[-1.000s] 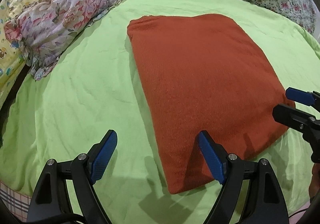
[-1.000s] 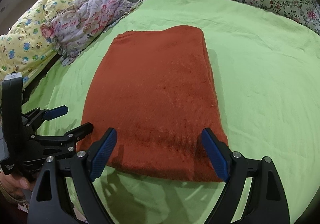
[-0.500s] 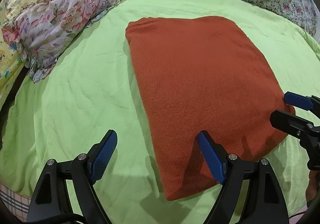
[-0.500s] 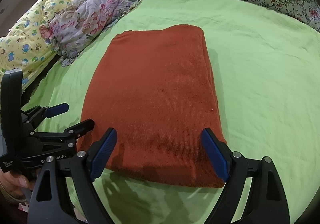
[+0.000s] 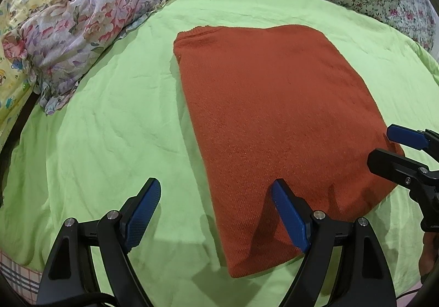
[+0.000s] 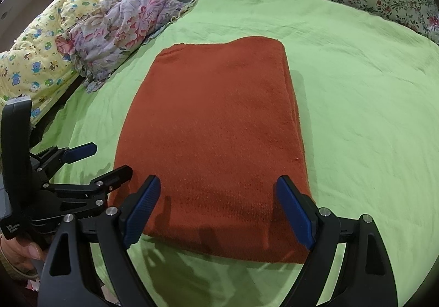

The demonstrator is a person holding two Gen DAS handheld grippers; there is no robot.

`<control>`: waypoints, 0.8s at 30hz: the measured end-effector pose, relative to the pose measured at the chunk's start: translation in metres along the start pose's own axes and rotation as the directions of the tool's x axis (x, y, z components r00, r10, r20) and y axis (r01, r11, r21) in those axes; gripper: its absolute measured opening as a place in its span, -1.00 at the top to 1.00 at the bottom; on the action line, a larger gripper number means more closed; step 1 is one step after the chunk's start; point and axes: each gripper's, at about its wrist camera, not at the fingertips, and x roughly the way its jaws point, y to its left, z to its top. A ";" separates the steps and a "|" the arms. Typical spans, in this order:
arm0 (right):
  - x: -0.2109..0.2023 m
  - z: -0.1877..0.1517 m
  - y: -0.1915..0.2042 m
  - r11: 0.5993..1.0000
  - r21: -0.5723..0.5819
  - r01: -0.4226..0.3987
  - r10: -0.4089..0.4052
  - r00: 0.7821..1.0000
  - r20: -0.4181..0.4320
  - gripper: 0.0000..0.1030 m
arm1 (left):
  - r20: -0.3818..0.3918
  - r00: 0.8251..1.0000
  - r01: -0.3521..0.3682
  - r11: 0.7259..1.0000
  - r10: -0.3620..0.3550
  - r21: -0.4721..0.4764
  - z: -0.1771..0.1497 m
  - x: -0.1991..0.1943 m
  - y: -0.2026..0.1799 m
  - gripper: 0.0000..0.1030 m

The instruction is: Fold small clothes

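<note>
Both claws released above the near edge of a folded knit on the bed

The rust-red knit (image 6: 214,137) lies flat in a rectangle on the green sheet (image 6: 356,115), mid-bed, well apart from the floral heap (image 5: 74,32) at far left; the left claw (image 5: 216,213) hangs spread over its near left corner, the right claw (image 6: 219,208) spread over its near edge, neither holding anything; the cloth looks soft, thick and light, likely to sag and slide out of stack, so I would pinch all layers at the two near corners.
</note>
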 end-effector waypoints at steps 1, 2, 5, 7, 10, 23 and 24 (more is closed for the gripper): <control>0.000 0.001 0.000 1.000 -0.001 0.000 0.000 1.000 0.000 -0.68 | -0.001 1.000 0.001 1.000 -0.001 -0.001 0.000 0.000 0.000 -0.62; 0.001 0.001 0.001 1.000 -0.002 0.000 0.000 1.000 0.000 -0.68 | 0.000 1.000 0.001 1.000 -0.001 -0.002 0.000 0.000 0.000 -0.62; 0.001 0.001 0.002 1.000 0.001 0.000 0.000 1.000 0.000 -0.68 | 0.001 1.000 0.000 1.000 0.000 -0.001 0.000 0.000 0.000 -0.62; 0.001 0.000 0.002 1.000 0.001 0.000 0.000 1.000 0.000 -0.68 | 0.000 1.000 0.002 1.000 -0.002 -0.004 0.000 0.000 0.000 -0.62; 0.001 0.001 0.003 1.000 -0.001 0.001 -0.001 1.000 -0.001 -0.68 | 0.000 1.000 0.002 1.000 -0.002 -0.005 -0.001 0.000 -0.001 -0.62; 0.001 0.001 0.005 1.000 0.001 -0.006 0.006 1.000 0.009 -0.68 | 0.014 1.000 0.014 1.000 -0.014 -0.018 -0.001 -0.003 0.000 -0.62; 0.000 0.001 0.004 1.000 0.002 -0.006 0.006 1.000 0.009 -0.68 | 0.016 1.000 0.019 1.000 -0.018 -0.019 -0.001 -0.004 0.000 -0.62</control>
